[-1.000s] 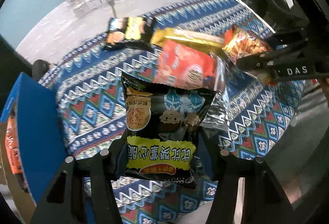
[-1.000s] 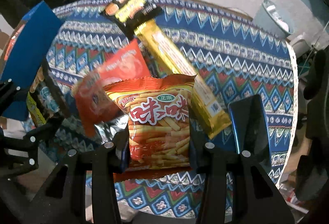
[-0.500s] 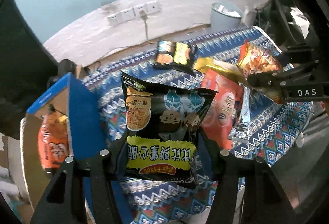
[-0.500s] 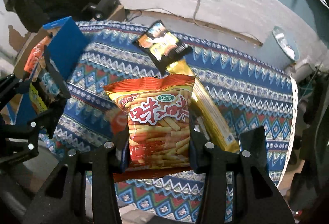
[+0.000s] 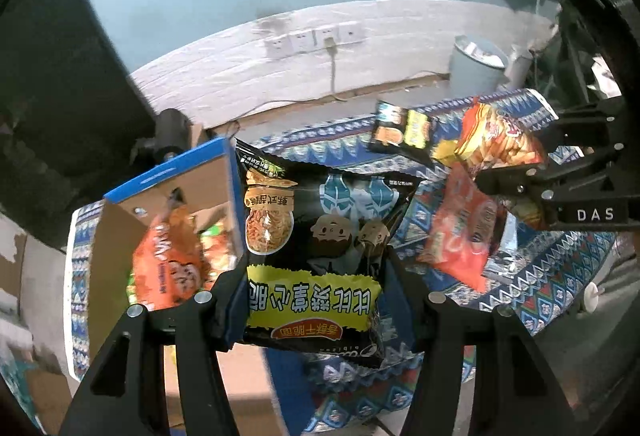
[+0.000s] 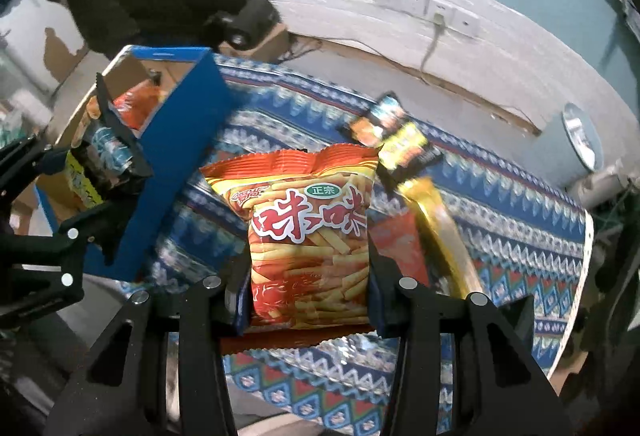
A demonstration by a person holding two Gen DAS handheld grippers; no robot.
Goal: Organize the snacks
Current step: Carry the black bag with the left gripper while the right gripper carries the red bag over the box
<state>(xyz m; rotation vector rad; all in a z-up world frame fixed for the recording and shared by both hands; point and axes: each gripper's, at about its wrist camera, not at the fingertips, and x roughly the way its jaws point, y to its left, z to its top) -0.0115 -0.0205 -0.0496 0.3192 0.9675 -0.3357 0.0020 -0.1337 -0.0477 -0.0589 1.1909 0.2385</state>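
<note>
Box (image 5: 168, 188) with blue walls sits far left on the patterned cloth (image 5: 560, 260), orange packets inside. Left gripper (image 5: 316, 300) pinches a black noodle-snack bag (image 5: 320, 248) above the box's near-right edge. Right gripper (image 6: 308, 292) pinches an orange fries bag (image 6: 308, 228) over the cloth, right of the box.

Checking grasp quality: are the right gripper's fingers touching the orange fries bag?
Touching. The right wrist view shows both fingers pressed against the orange fries bag, pinching its sides.
</note>
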